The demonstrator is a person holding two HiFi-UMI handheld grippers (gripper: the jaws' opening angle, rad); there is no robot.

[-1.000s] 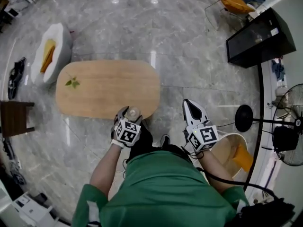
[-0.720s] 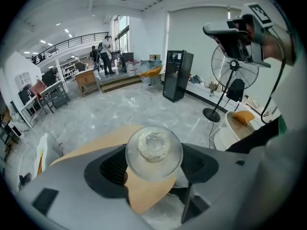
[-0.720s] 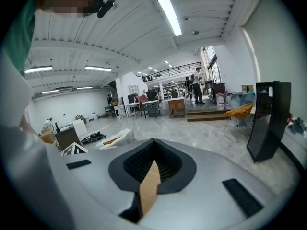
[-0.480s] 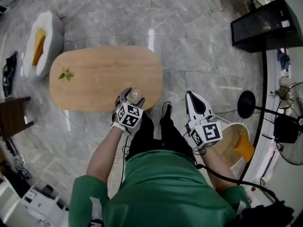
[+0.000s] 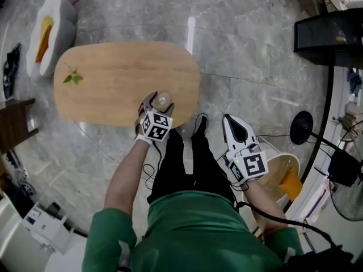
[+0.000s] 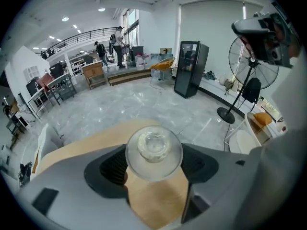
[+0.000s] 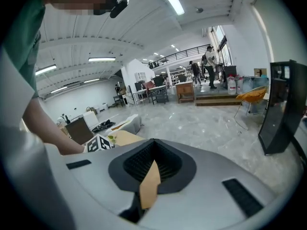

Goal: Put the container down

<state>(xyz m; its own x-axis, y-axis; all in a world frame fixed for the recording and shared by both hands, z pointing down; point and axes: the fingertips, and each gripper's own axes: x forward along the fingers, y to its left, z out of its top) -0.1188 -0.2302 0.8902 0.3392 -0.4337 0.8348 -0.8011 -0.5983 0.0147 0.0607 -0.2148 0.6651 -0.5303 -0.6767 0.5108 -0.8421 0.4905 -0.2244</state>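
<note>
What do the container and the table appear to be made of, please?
Container: clear glass or hard plastic, with a glossy finish. The background shows through its rounded wall, but the look does not settle which of the two it is. Table: wood or a wood-look veneer, with a smooth, fairly matte finish. It is an even pale tan with faint lengthwise grain.

The person wears a green short-sleeved shirt (image 5: 198,231) and black trousers (image 5: 187,163). The left hand-held gripper (image 5: 160,102) and the right hand-held gripper (image 5: 228,119) are pale grey moulded shells with black ribbed pads, and each carries a white cube printed with black square markers (image 5: 156,126). A thin black cable (image 5: 283,220) runs from the right one across the shirt.
</note>
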